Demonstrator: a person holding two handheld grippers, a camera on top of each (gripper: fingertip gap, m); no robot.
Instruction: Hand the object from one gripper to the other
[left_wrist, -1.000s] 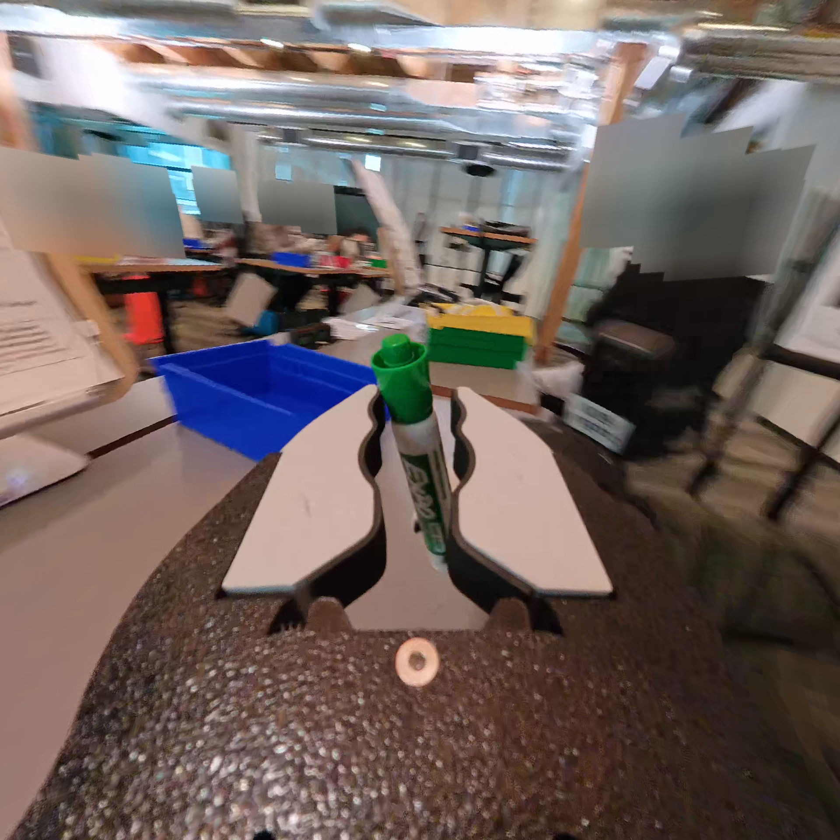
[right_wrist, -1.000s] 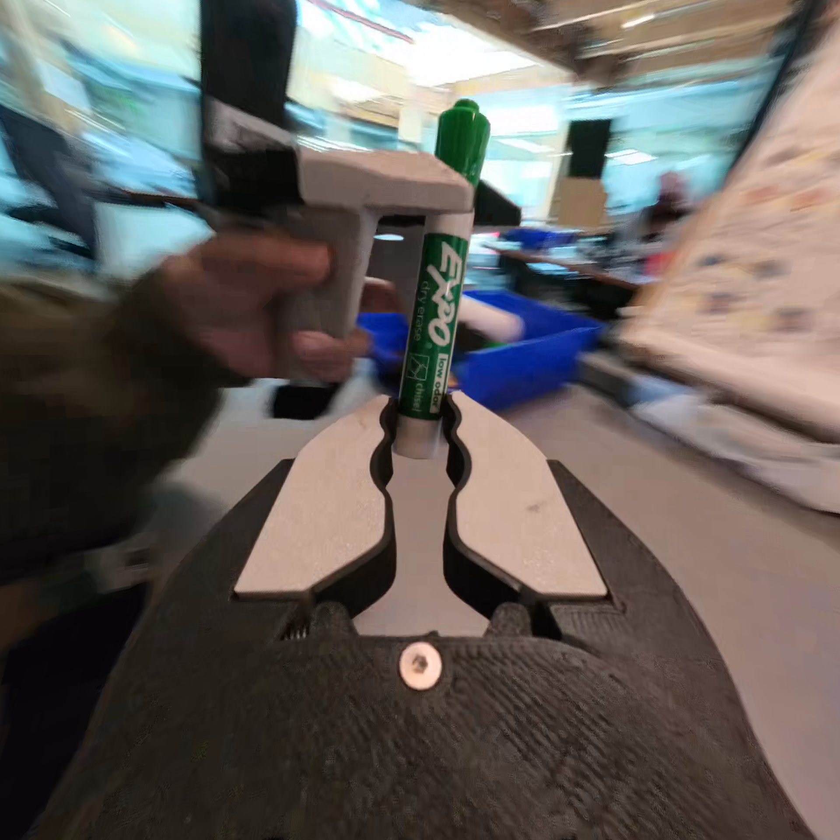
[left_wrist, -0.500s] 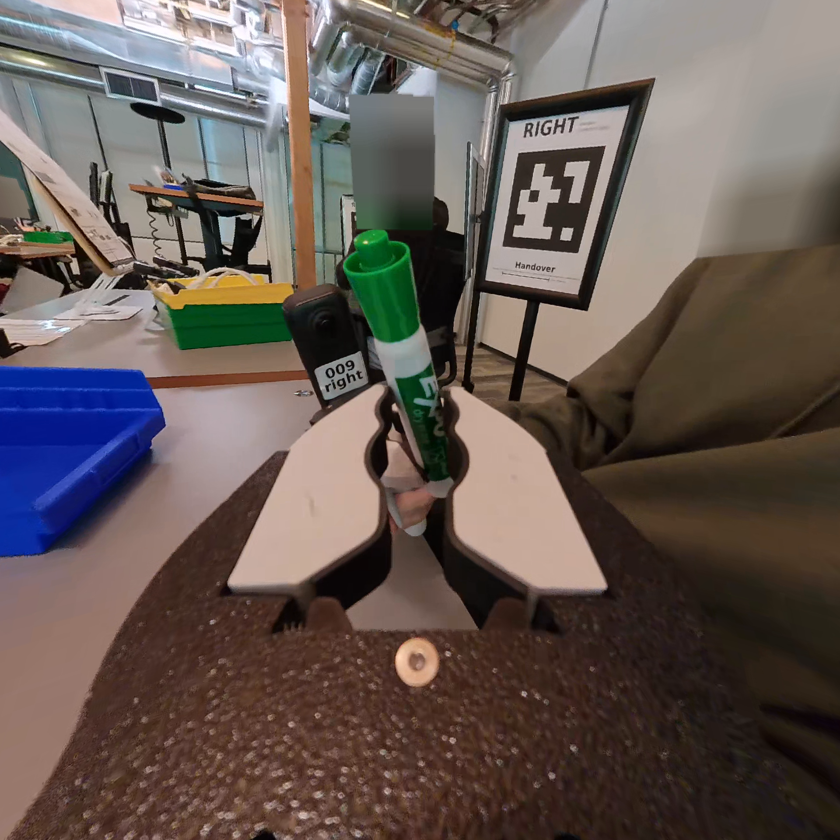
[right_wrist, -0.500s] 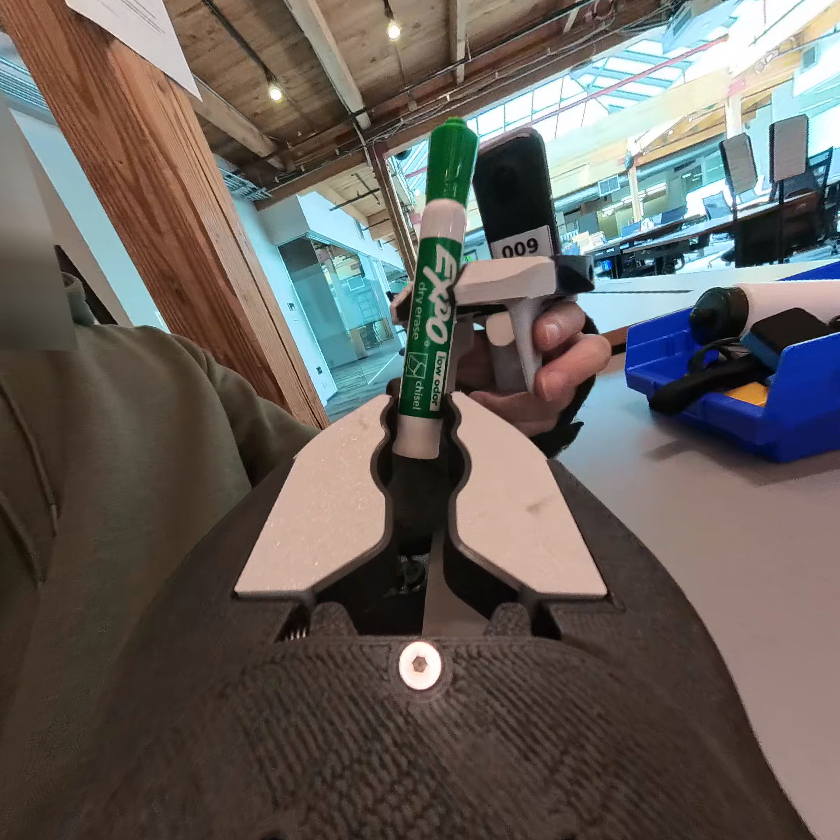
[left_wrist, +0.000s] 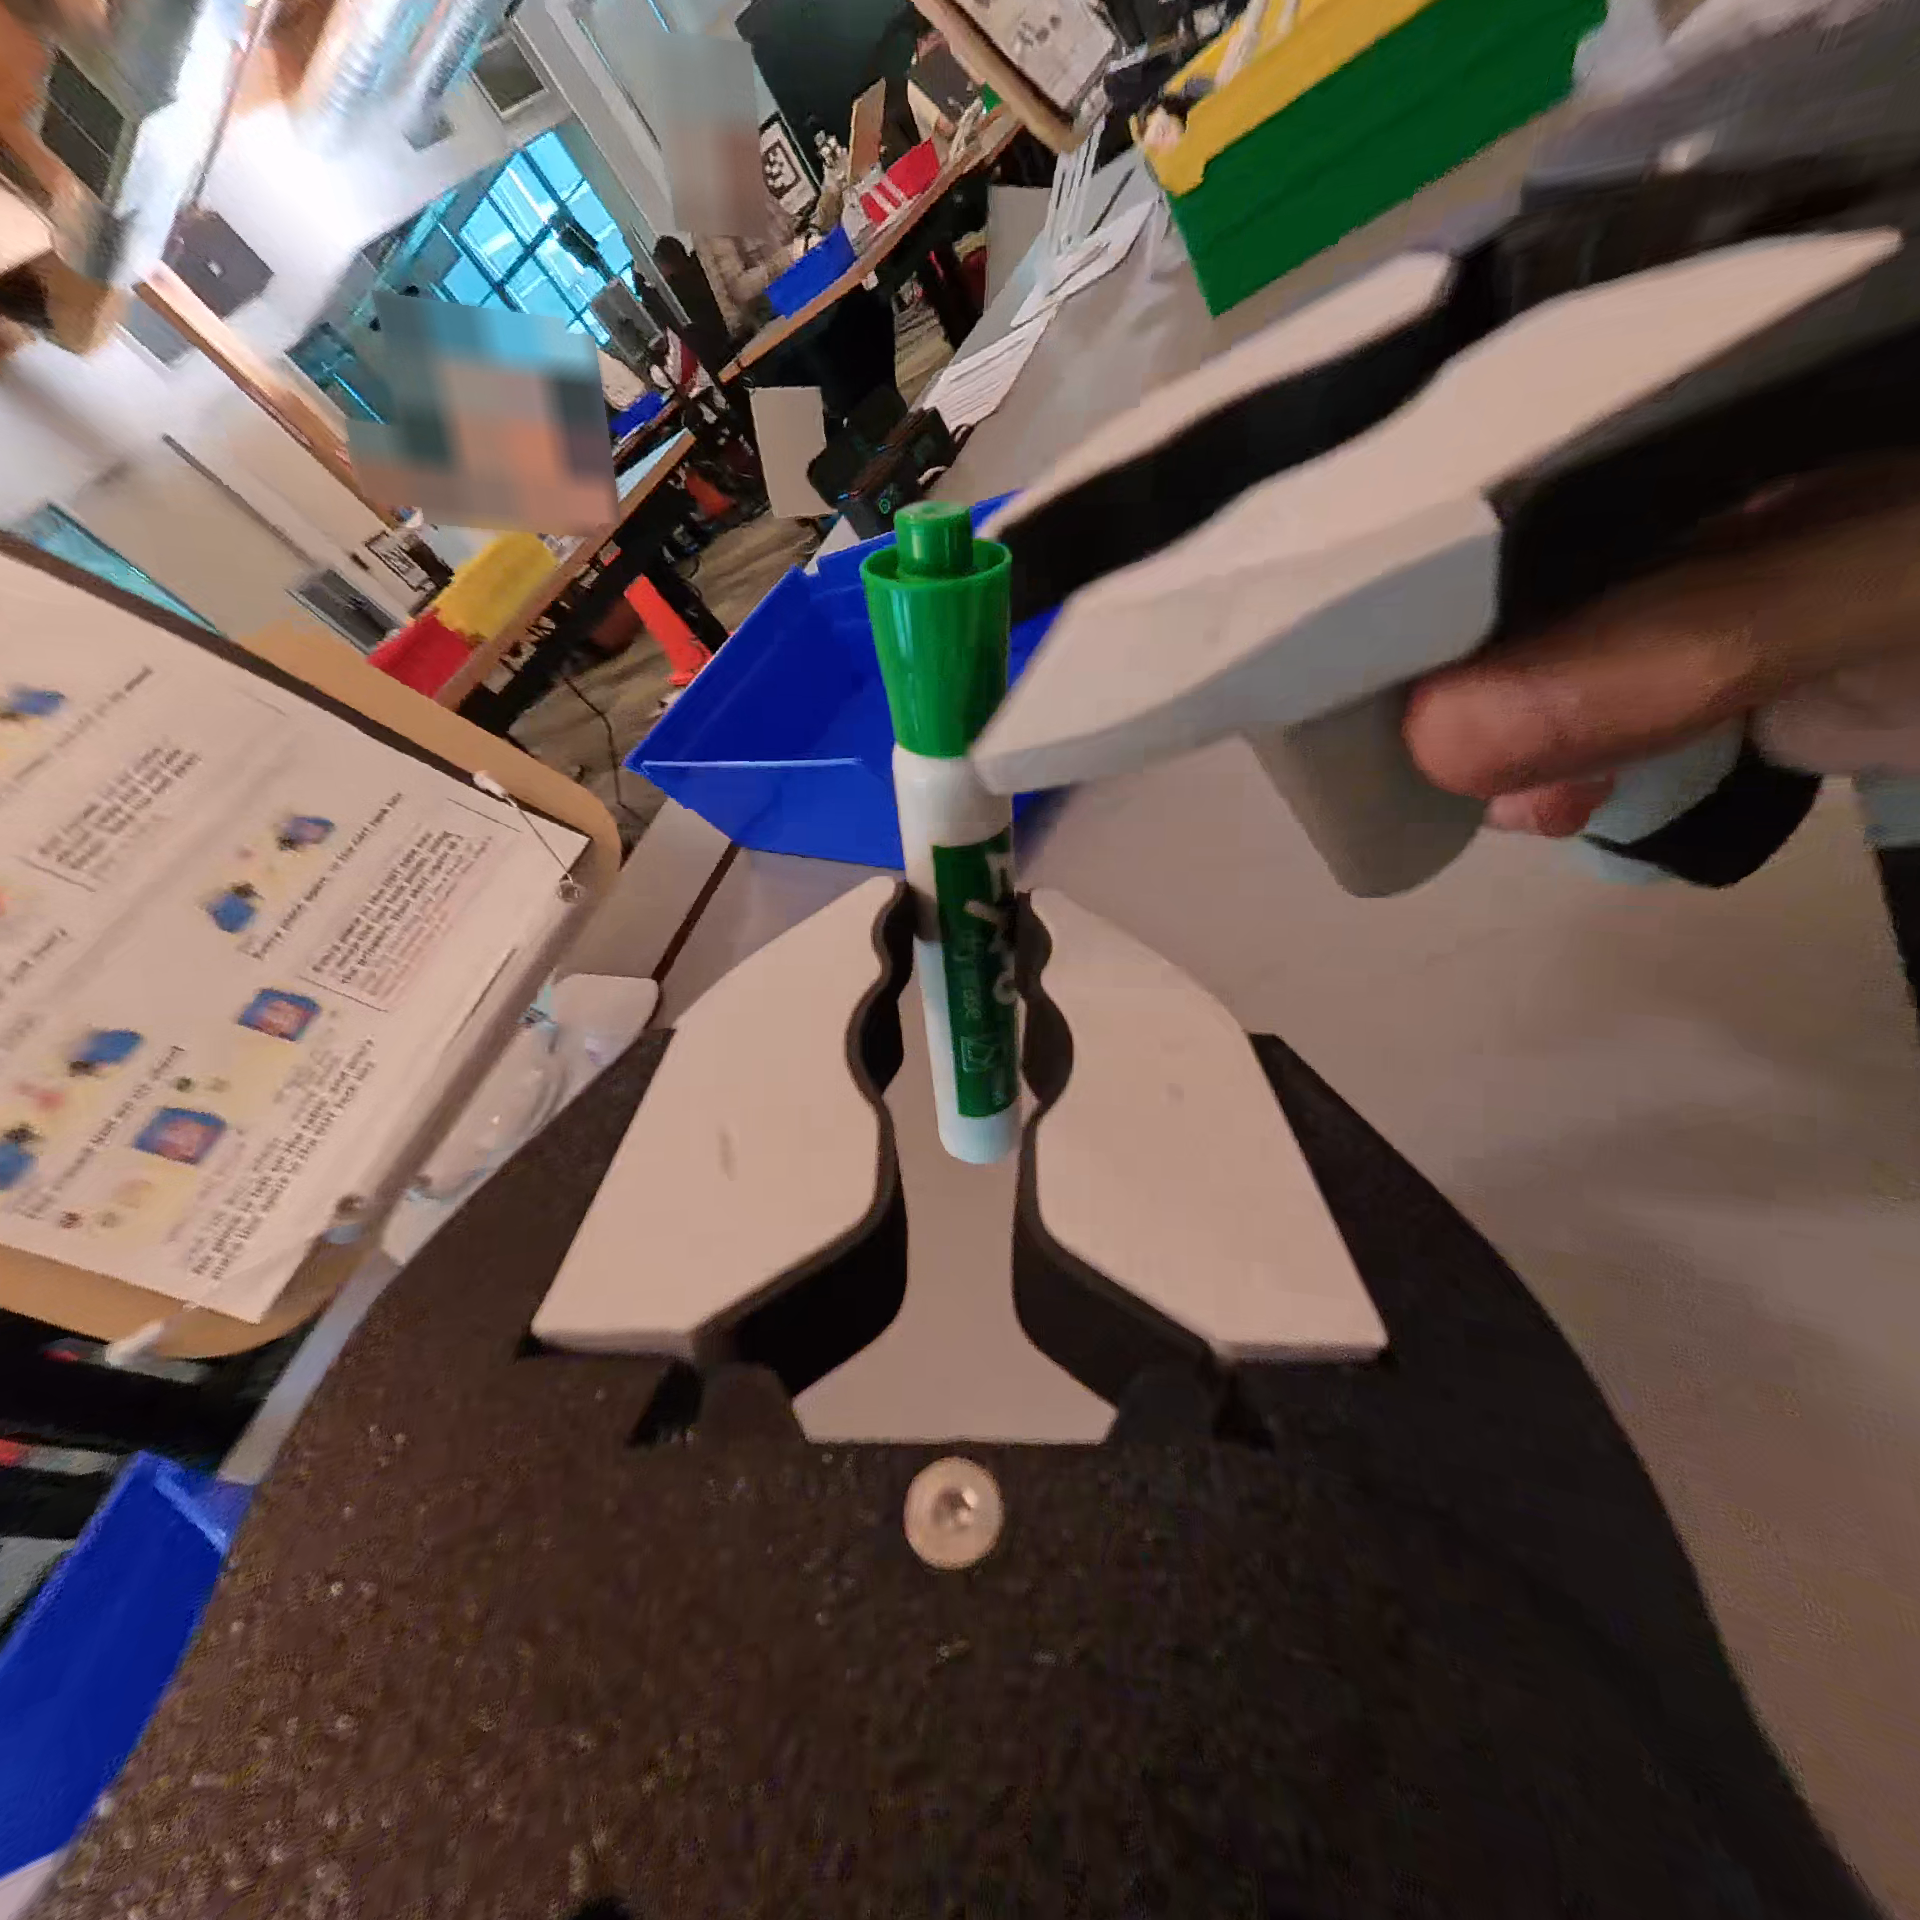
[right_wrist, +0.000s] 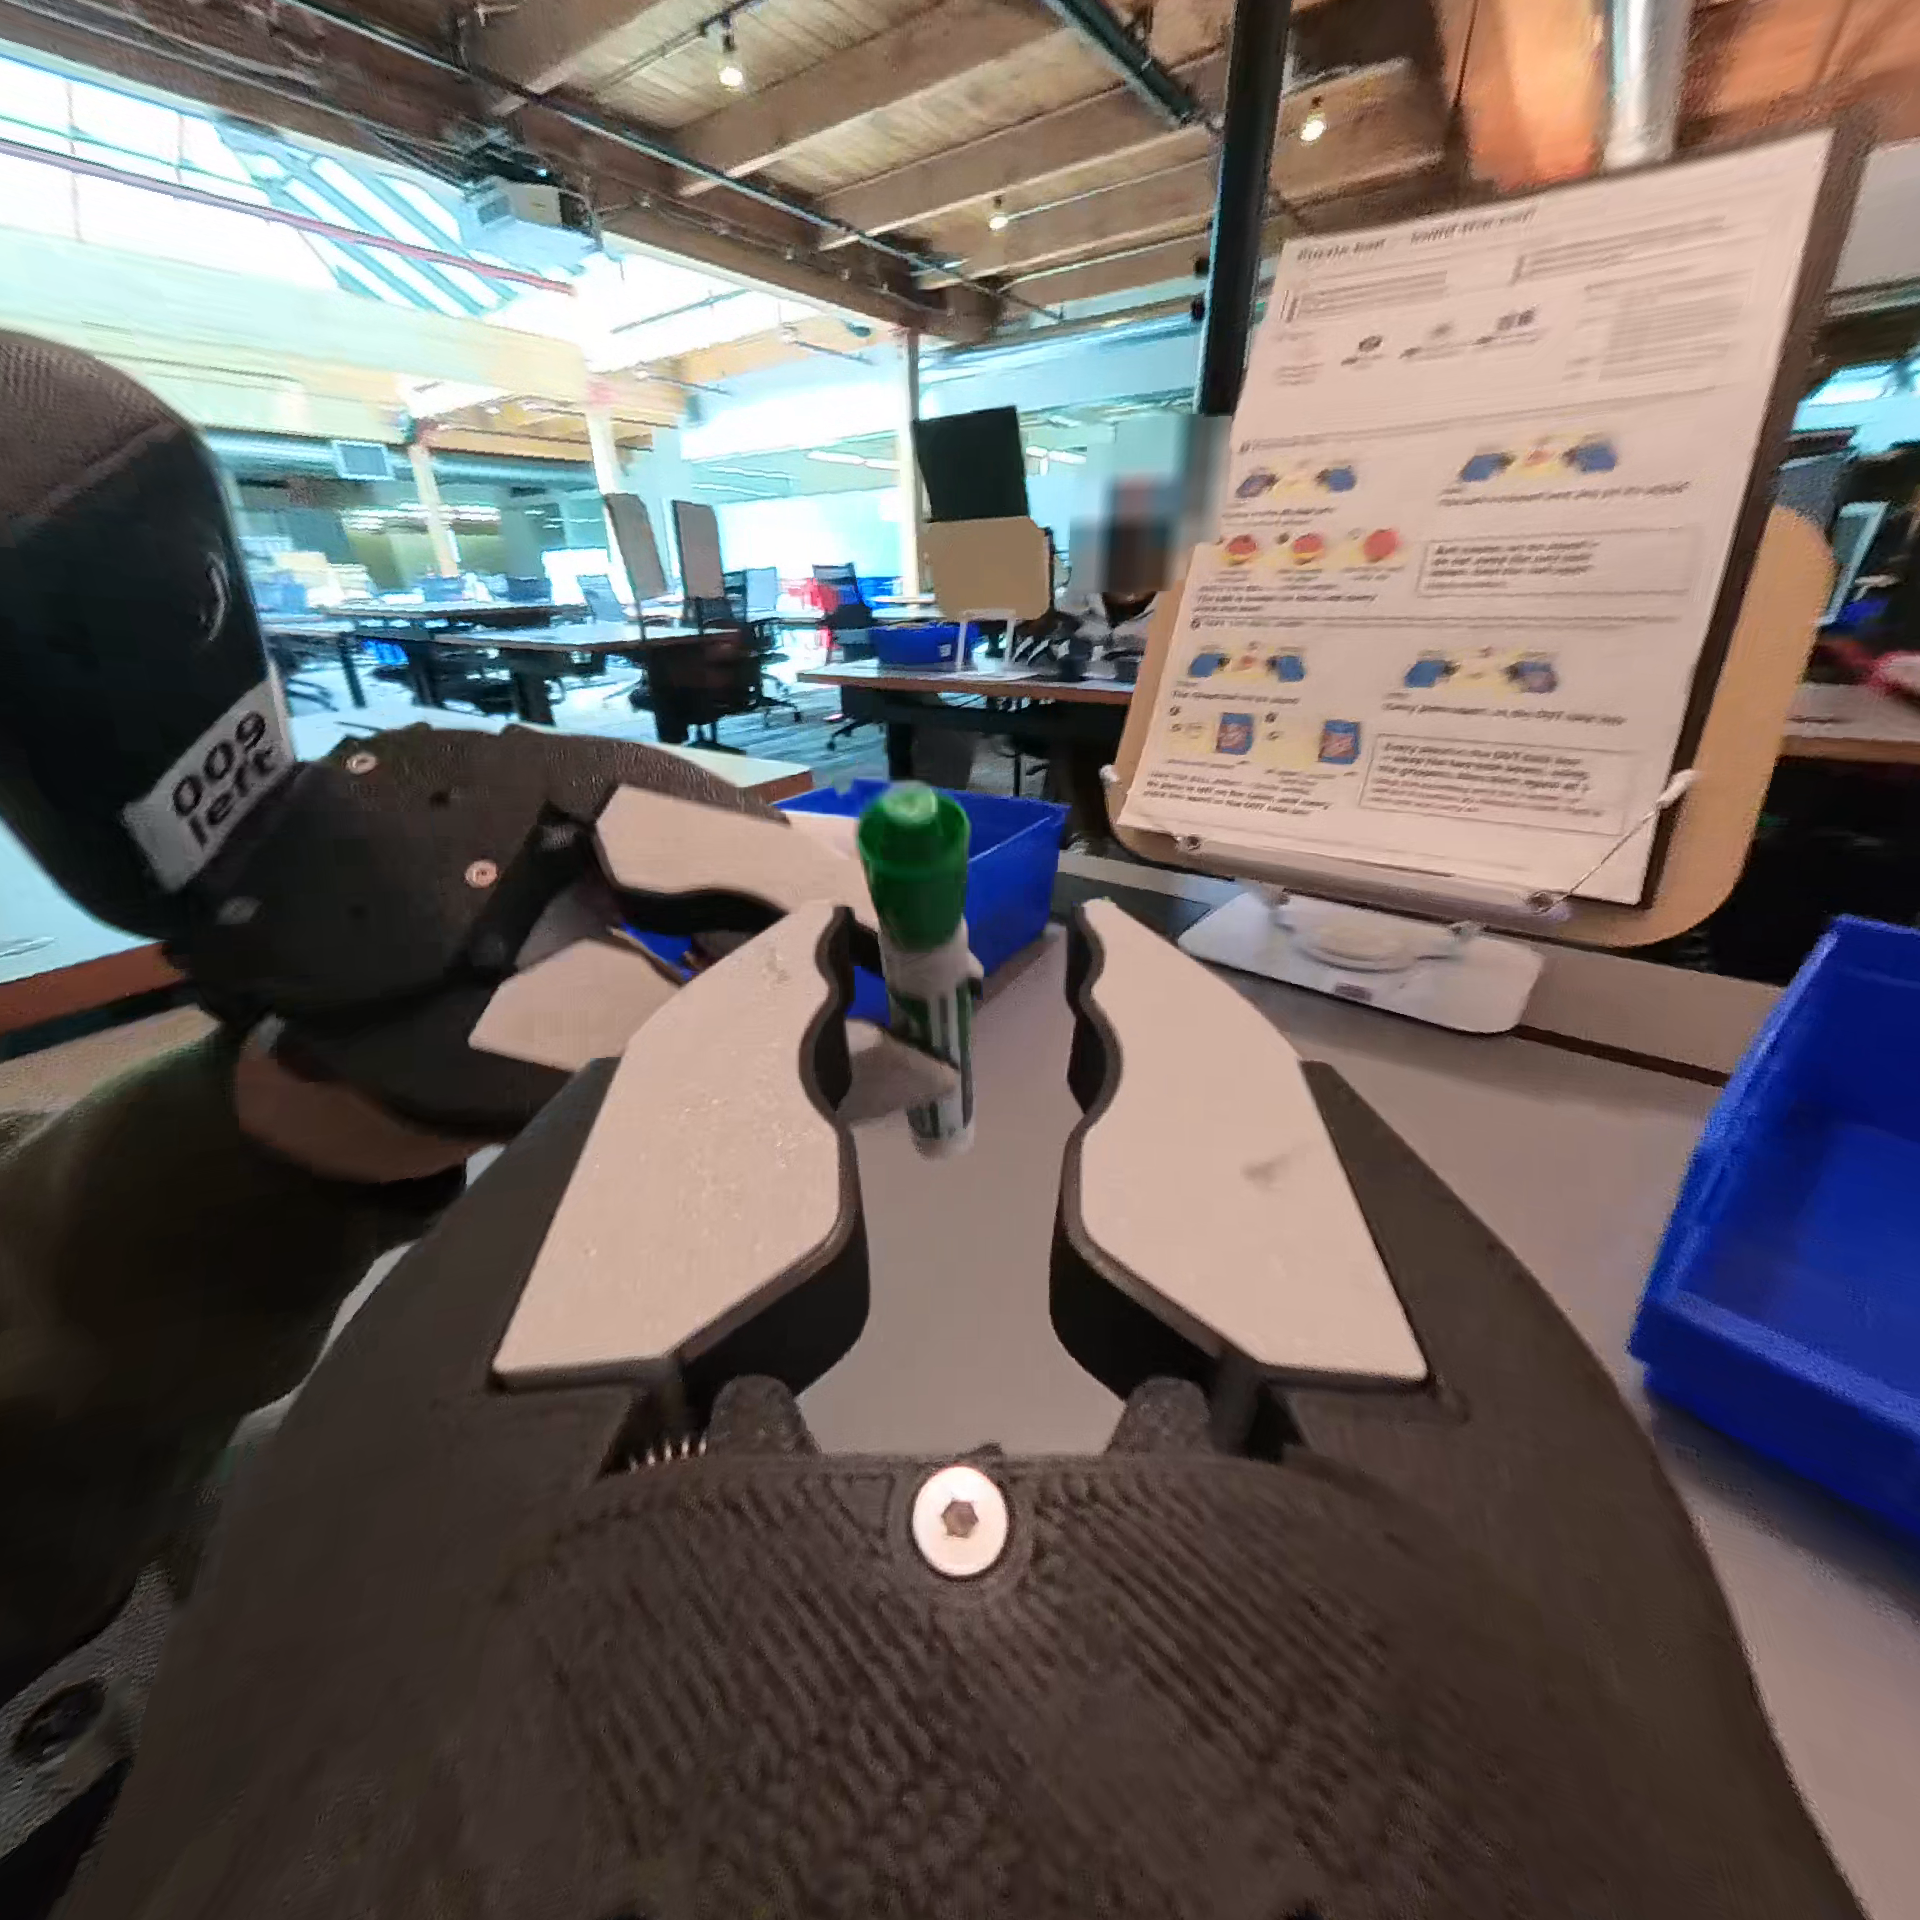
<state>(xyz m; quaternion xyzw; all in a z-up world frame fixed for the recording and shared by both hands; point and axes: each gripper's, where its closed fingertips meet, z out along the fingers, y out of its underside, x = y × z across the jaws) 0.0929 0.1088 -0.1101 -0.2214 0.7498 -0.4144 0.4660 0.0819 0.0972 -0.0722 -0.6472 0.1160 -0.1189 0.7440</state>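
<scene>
A green-capped white dry-erase marker (left_wrist: 951, 727) stands upright between the tips of my left gripper (left_wrist: 966, 904), which is shut on its lower barrel. My right gripper (left_wrist: 997, 644) comes in from the right in a person's hand (left_wrist: 1662, 707), one finger on each side of the marker's cap. In the right wrist view my right gripper (right_wrist: 961, 920) is open, with clear gaps on both sides of the marker (right_wrist: 920, 935). There the left gripper (right_wrist: 894, 997) reaches in from the left and holds the marker.
A grey table (left_wrist: 1558, 1091) lies below. A blue bin (left_wrist: 758, 769) stands behind the marker and another blue bin (right_wrist: 1787, 1247) at the right. An instruction board on a stand (right_wrist: 1455, 571) stands at the back. Green and yellow bins (left_wrist: 1351, 156) are farther off. Less than 4 cm separates the two grippers' tips.
Half a second ago both grippers were shut on the marker. My right gripper has since opened its jaws and let go; my left gripper still holds it. Both views have swung round.
</scene>
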